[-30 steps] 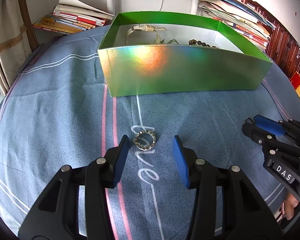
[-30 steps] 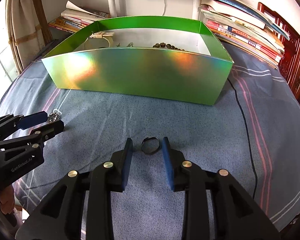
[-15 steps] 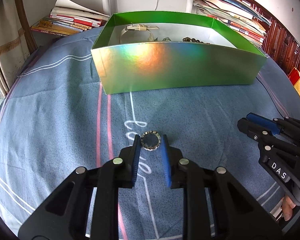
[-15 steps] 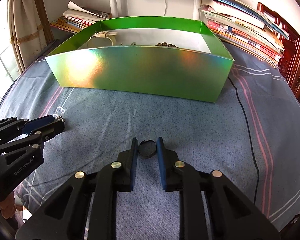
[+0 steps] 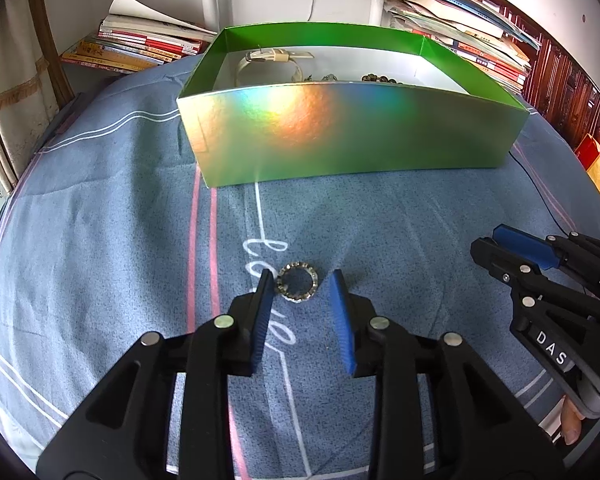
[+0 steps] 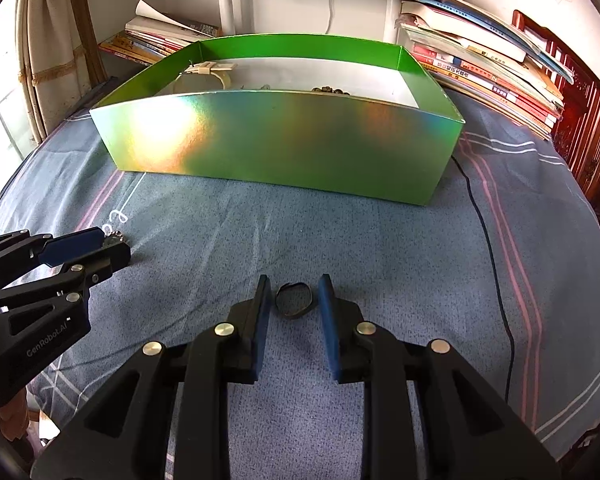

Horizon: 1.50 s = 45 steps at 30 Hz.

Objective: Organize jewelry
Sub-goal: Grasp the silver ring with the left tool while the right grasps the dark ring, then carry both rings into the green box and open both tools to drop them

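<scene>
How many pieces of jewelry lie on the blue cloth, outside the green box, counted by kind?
Silver toothed ring, lying between the opening jaws of the left gripper: 1
Dark plain ring, lying between the opening jaws of the right gripper: 1
Total: 2

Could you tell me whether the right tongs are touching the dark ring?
Apart. The right wrist view shows cloth between the dark ring and both opening pads of the right tongs.

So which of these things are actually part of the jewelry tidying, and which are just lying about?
Part of the job:
- sparkly ring
- dark ring
- green box
- left gripper, jaws opening
- right gripper, jaws opening

Lying about:
- book stacks
- black cable
- curtain
</scene>
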Motion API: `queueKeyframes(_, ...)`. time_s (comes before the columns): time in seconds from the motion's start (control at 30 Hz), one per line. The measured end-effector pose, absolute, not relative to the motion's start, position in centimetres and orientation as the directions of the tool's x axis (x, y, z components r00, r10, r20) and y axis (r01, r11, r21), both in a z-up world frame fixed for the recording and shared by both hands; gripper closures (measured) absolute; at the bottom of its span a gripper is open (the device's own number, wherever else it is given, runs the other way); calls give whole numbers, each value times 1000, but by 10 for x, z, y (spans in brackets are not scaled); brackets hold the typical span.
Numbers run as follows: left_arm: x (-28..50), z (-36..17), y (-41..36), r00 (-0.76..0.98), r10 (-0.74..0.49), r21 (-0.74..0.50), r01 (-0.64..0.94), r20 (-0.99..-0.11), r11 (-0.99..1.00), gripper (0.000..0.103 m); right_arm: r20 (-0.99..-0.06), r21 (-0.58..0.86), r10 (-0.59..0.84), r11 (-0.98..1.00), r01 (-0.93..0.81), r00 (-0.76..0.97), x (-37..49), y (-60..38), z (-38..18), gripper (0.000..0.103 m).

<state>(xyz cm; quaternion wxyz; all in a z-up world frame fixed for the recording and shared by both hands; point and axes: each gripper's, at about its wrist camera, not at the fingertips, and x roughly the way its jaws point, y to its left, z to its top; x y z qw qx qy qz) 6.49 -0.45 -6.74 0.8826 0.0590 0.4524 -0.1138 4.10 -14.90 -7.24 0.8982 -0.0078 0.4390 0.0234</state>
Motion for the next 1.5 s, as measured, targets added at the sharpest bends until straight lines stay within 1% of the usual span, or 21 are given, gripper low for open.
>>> queueKeyframes(0.2,66,-68,-4,569,-144,1,248,-810,969,73,-784,-14,20,999,-50,620,36,-148,-73,78)
queueKeyframes(0.27,65,-68,-4,568,-144,0,246,-810,969,74,-785,5,37,999,-54,618,36,-149,-73,84)
queueKeyframes(0.3,65,-68,-3,569,-141,2,244,-810,970,79,-785,6,40,998,-57,619,36,-148,-73,84)
queueKeyframes(0.33,65,-68,-2,571,-135,5,236,-810,972,82,-783,1,37,998,-57,620,35,-147,-73,84)
queueKeyframes(0.67,63,-62,2,599,-92,32,194,-795,980,82,-777,7,25,999,-31,628,35,-151,-68,84)
queueKeyframes(0.8,63,-62,1,596,-89,36,195,-798,980,82,-784,9,23,1000,-26,620,36,-151,-71,84)
queueKeyframes(0.93,61,-59,1,605,-90,40,197,-791,979,82,-772,8,23,1000,-26,635,34,-152,-65,84)
queueKeyframes(1.17,61,-60,-1,601,-94,36,201,-794,979,82,-786,14,24,1000,-22,618,38,-152,-70,84)
queueKeyframes(1.3,64,-39,3,636,-112,26,204,-764,979,82,-743,32,46,999,-34,667,40,-157,-42,84)
queueKeyframes(1.43,75,-1,3,698,-139,19,214,-702,977,82,-658,49,48,999,-20,752,53,-168,2,84)
queueKeyframes(1.5,87,18,0,737,-133,27,201,-662,979,82,-624,61,37,998,2,781,68,-175,19,84)
